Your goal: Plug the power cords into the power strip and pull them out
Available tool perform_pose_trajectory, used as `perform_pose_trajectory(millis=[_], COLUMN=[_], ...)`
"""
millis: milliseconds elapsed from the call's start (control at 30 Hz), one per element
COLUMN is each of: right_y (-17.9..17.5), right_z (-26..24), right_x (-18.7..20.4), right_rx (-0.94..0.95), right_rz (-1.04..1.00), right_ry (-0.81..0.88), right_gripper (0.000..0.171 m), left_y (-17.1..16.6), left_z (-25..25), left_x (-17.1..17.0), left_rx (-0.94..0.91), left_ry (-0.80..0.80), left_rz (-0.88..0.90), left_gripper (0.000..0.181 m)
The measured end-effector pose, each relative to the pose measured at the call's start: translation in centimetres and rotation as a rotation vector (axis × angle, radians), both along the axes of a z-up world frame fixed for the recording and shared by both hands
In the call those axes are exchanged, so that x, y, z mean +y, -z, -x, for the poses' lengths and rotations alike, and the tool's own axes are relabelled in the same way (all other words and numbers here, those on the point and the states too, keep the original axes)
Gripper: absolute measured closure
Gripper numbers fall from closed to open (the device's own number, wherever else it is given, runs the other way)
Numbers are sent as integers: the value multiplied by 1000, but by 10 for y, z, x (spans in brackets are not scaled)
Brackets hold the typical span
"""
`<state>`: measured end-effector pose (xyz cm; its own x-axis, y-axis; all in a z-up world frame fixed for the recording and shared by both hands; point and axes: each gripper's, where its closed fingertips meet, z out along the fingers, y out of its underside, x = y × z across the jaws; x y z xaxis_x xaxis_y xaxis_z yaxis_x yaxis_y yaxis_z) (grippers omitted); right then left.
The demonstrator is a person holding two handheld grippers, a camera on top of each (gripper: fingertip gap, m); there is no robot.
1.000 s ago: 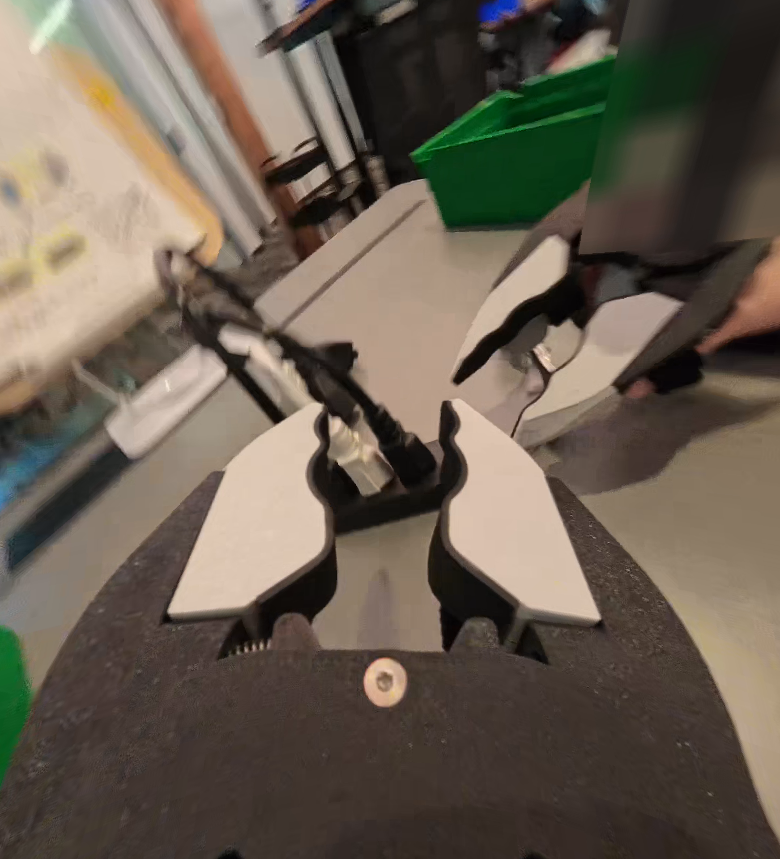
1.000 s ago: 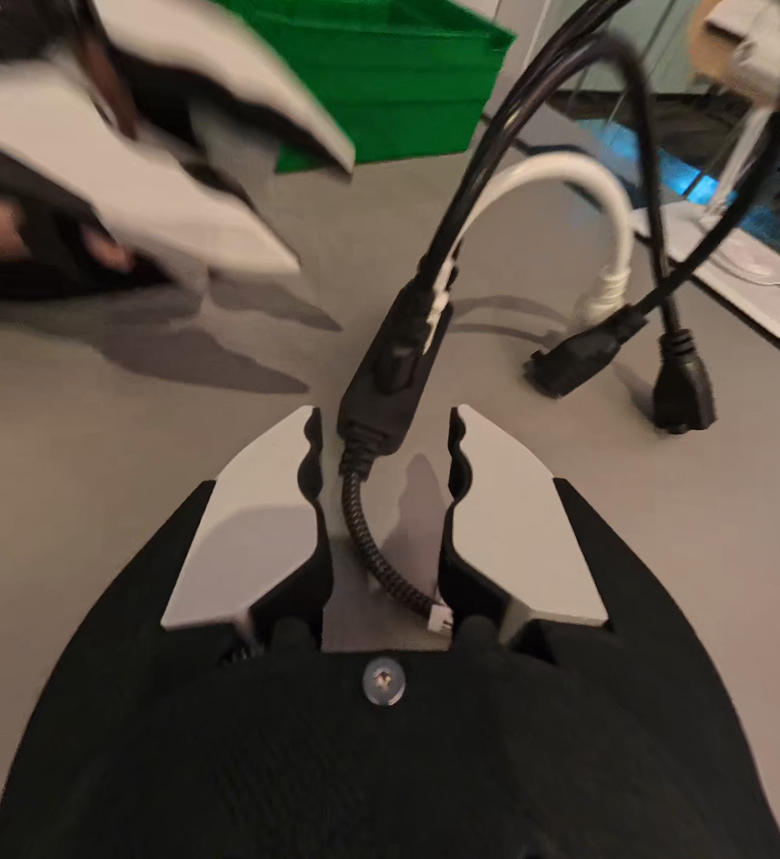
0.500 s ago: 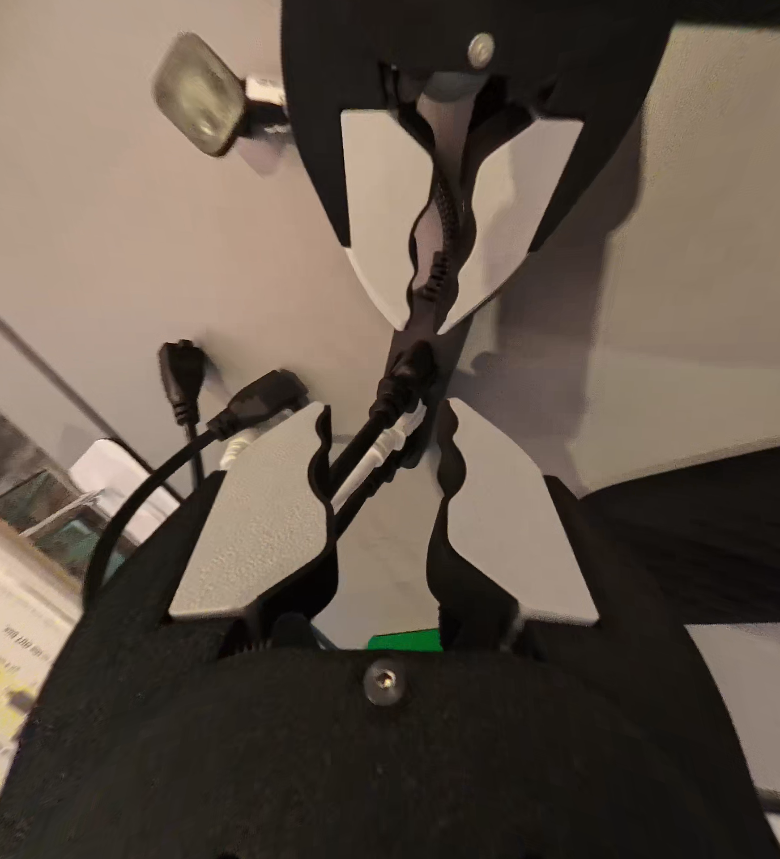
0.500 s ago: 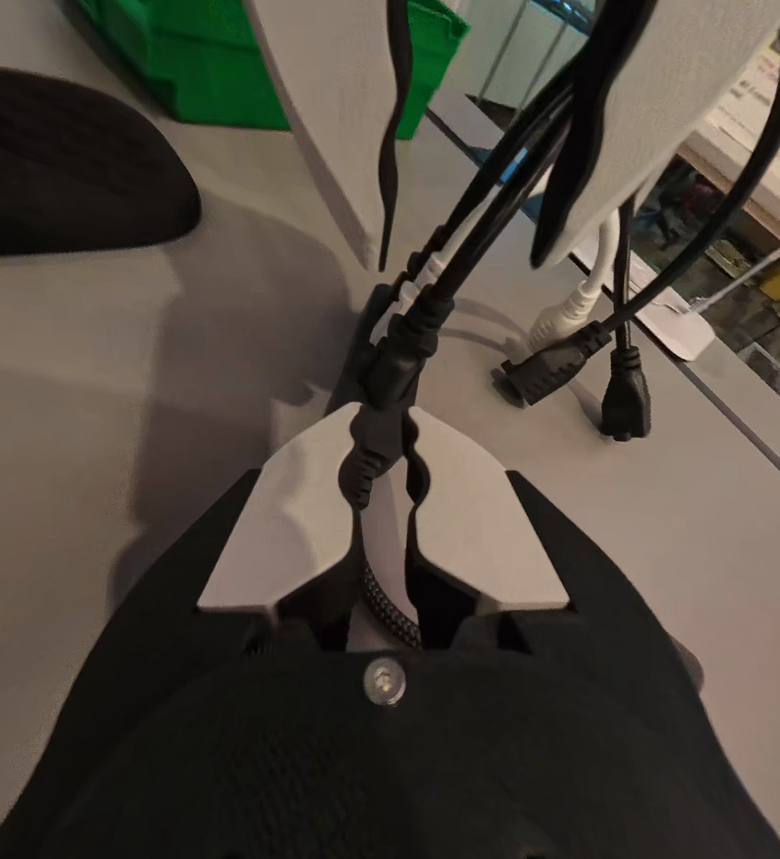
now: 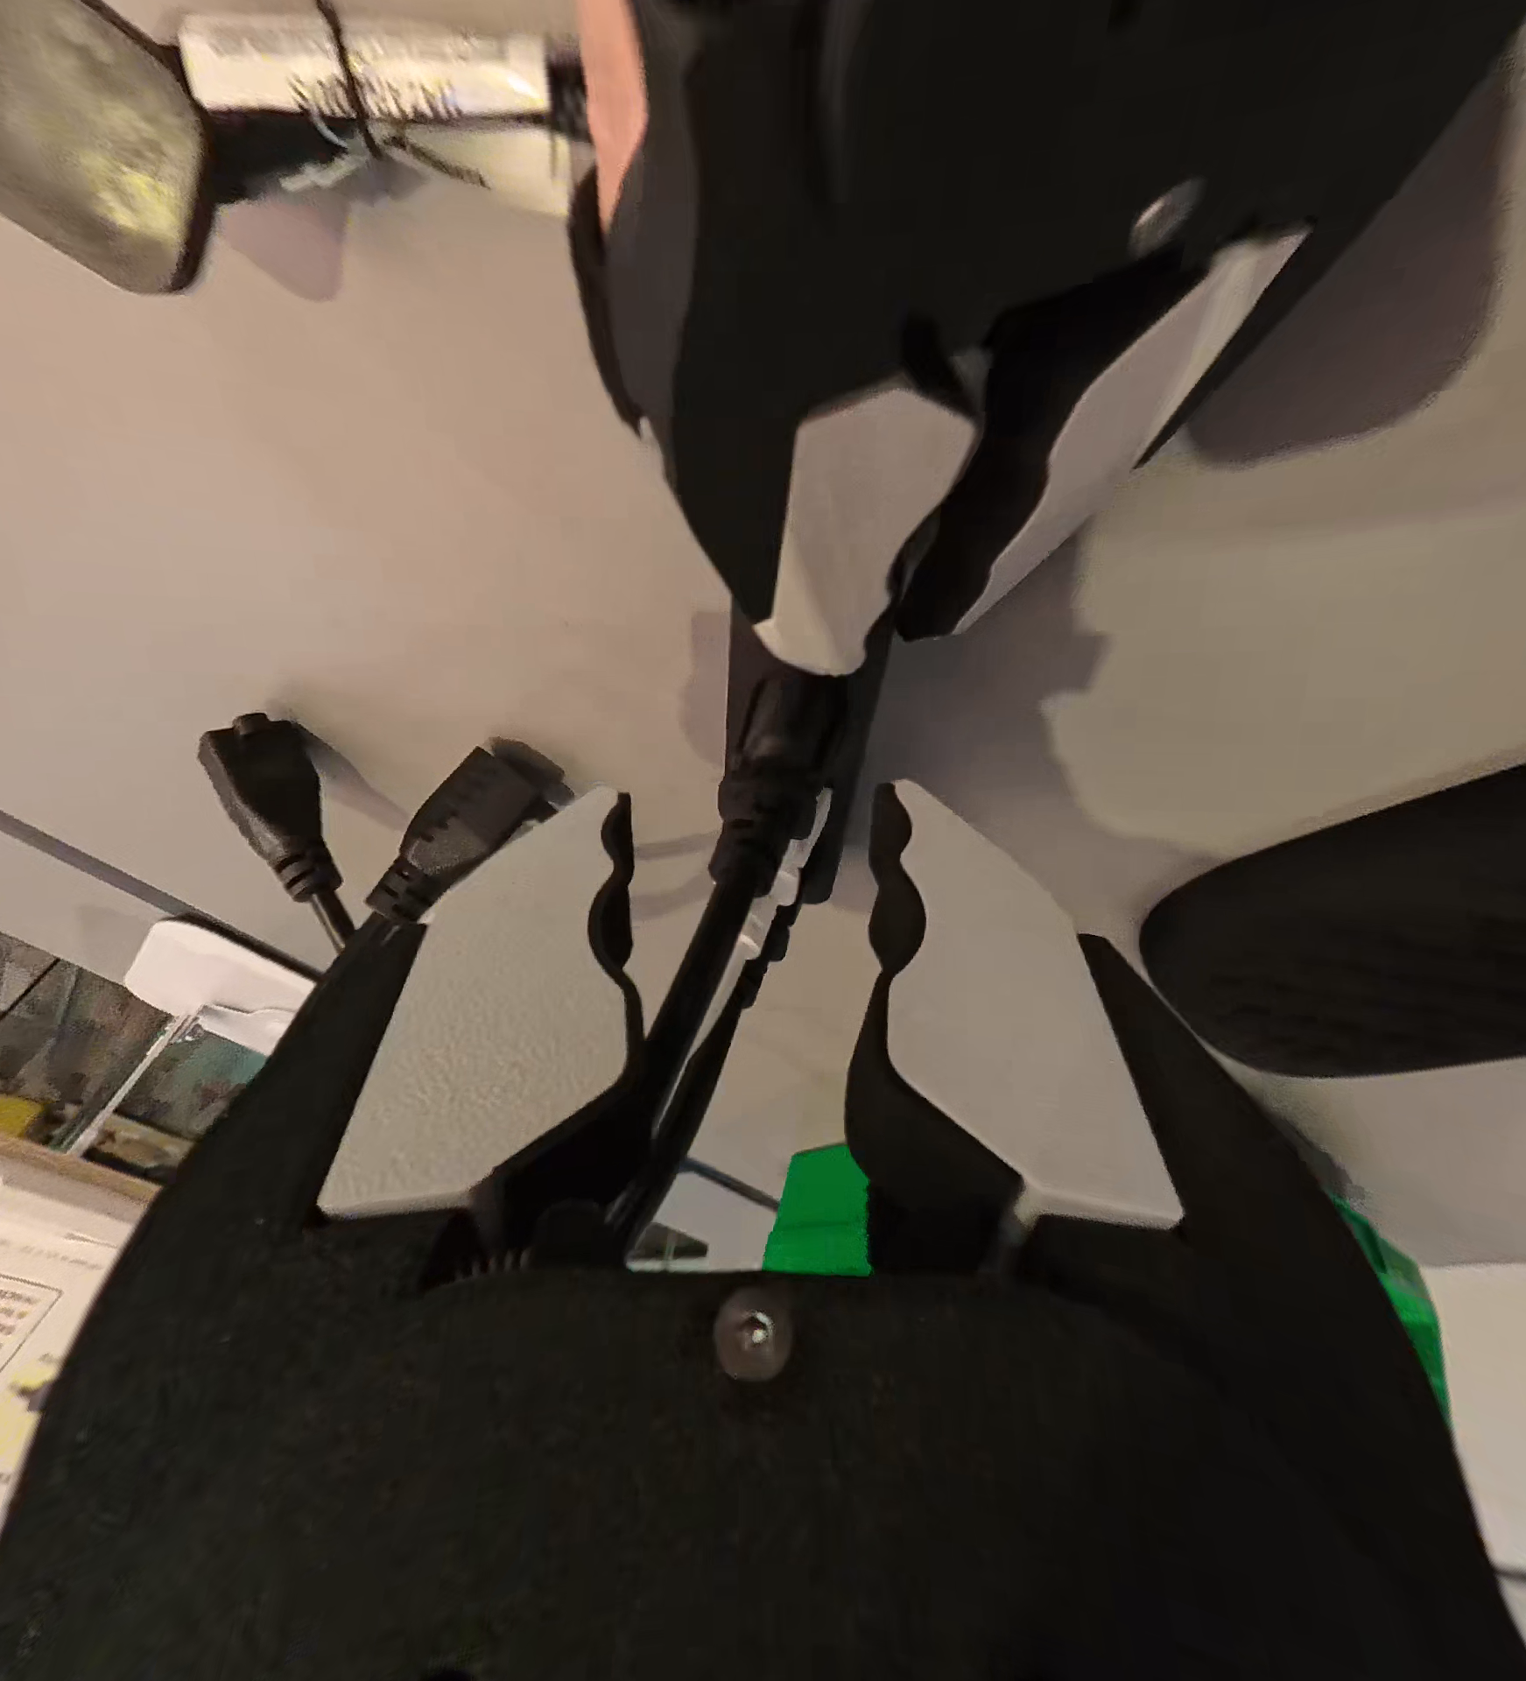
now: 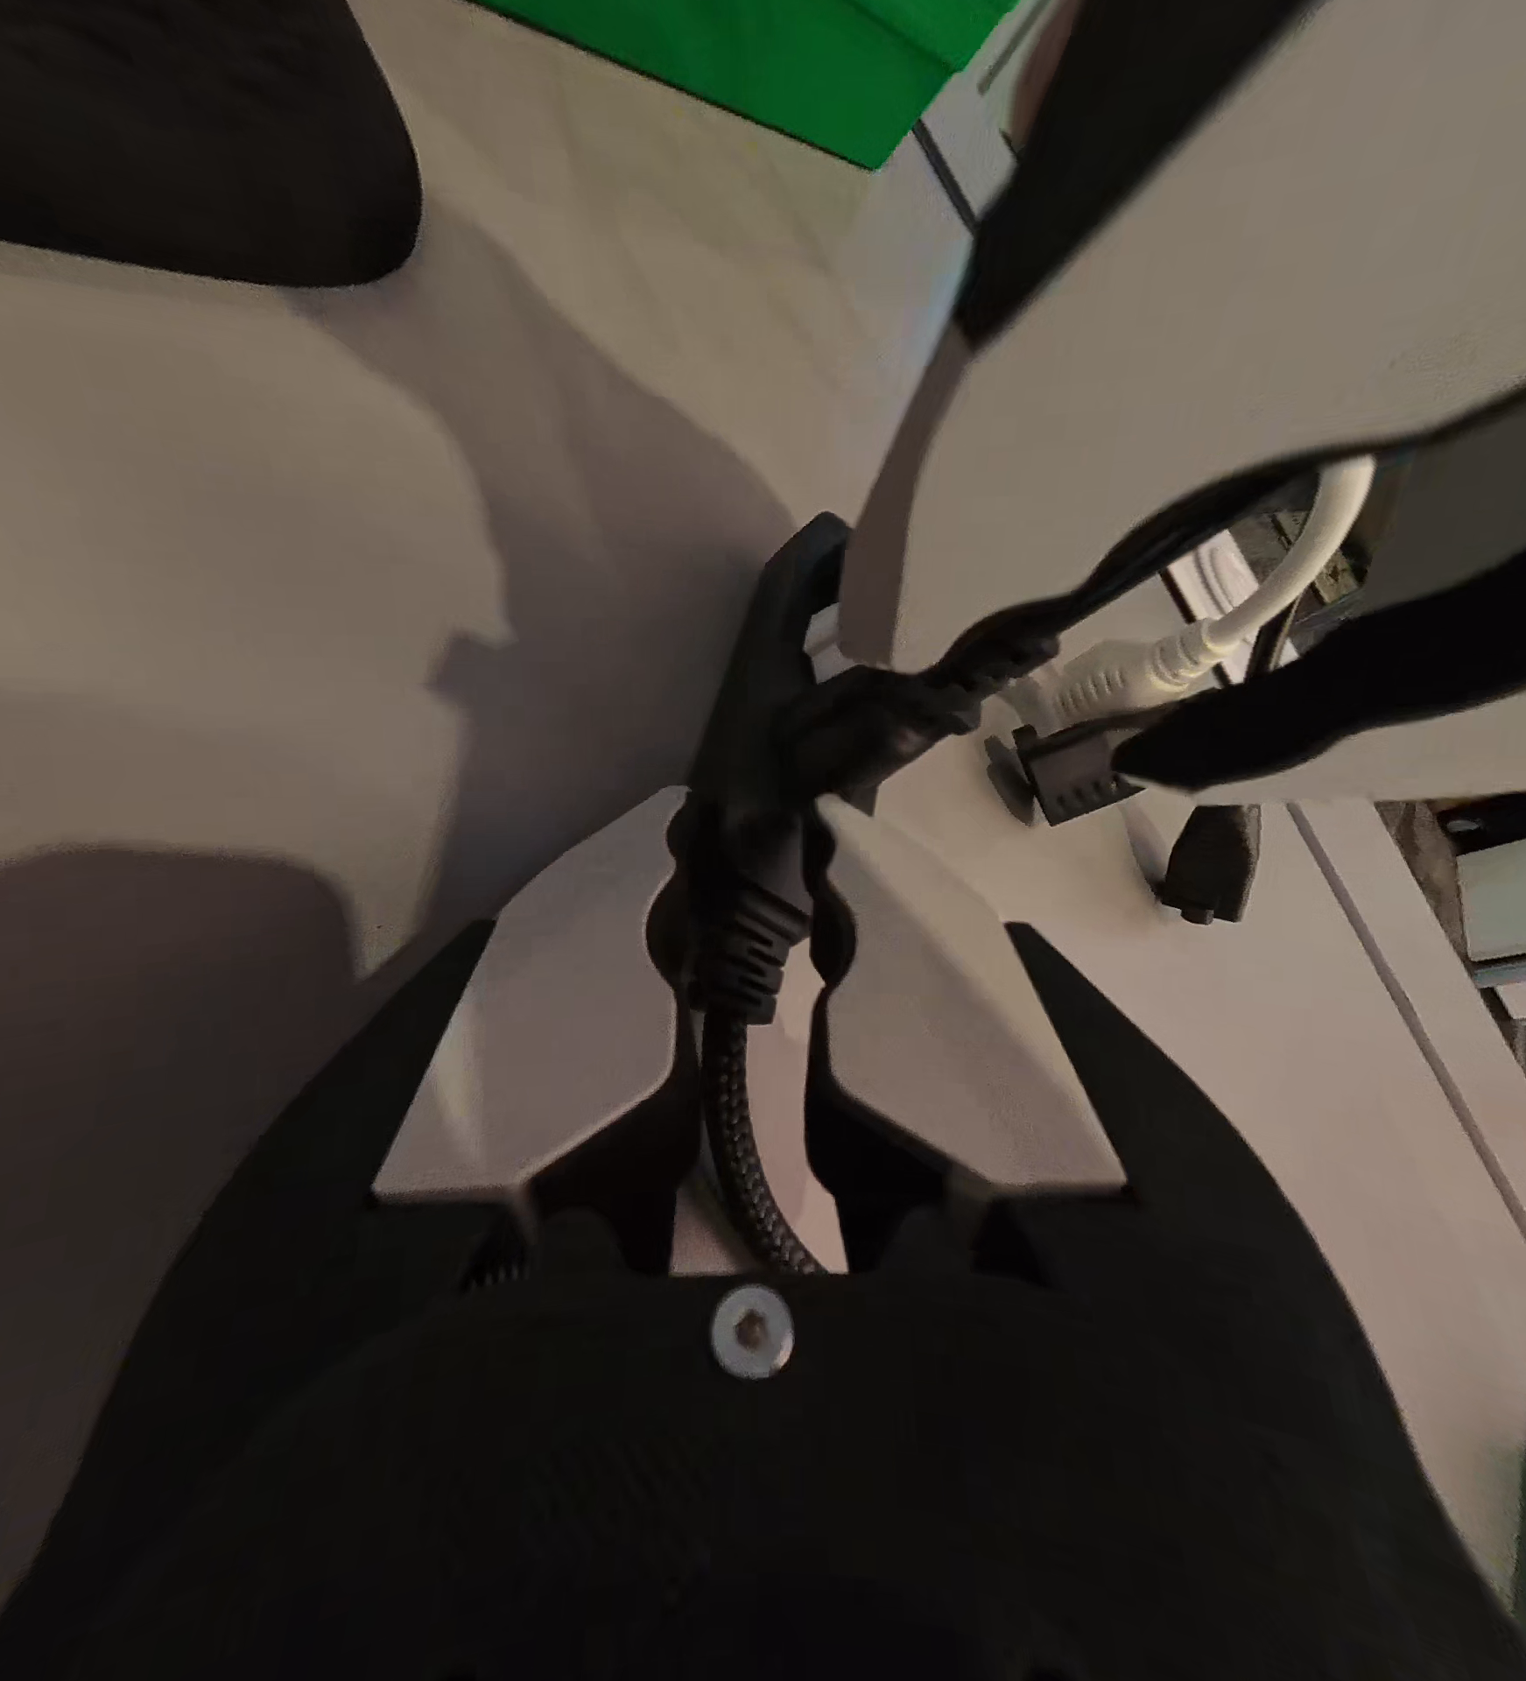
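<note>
Power strip [image 6: 773, 673] (black, braided lead) pinched by right gripper [image 6: 745, 819]; left gripper [image 5: 745, 800] spread.

Closed in hard on the black power strip [image 6: 768, 664] from both ends. Right gripper [image 6: 745, 823], wide apart around the strip's braided cable [image 6: 741, 1155] a second ago, now pinched shut on the strip's ribbed tail end [image 6: 745, 937]. Left gripper [image 5: 745, 800], up and level a second ago with the green bins ahead, now swung over and pointing down at the grey table [image 5: 377, 509], jaws apart either side of the black plug [image 5: 768, 764]. Crowded much nearer since half a second ago: opposite gripper bigger in each view, white fingers [image 6: 1195, 318] filling the upper right of the right wrist view.
</note>
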<state>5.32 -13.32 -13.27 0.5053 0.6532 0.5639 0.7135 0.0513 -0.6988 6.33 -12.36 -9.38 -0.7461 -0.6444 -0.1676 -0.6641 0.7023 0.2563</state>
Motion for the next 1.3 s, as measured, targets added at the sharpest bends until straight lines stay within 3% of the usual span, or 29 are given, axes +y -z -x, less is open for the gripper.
perform_pose_trajectory(millis=[100, 233, 400, 567, 667, 833, 967, 1300], right_y=[1, 4, 3, 2, 1, 3, -4, 5], right_z=[0, 0, 1, -2, -1, -1, -6, -5], right_x=[-1, -1, -4, -3, -4, -4, -2, -3], right_rx=[-27, 55, 71, 12, -16, -19, -8, 55], right_rz=[-20, 109, 125, 28, -12, -2, -58, 115], right_ry=[24, 61, 39, 50, 44, 48, 99, 107], right_gripper=[152, 150, 148, 152, 154, 155, 142, 148], left_y=[11, 24, 31, 31, 41, 42, 39, 42], left_z=[10, 21, 13, 13, 24, 23, 20, 15], left_x=[2, 6, 9, 10, 13, 16, 16, 12], left_rx=[74, 131, 80, 53, 106, 103, 64, 33], left_ry=[-48, -63, -105, -80, -102, -141, -144, -174], left_rz=[16, 5, 47, 64, 45, 54, 86, 109], left_gripper=[131, 136, 155, 155, 144, 150, 155, 154])
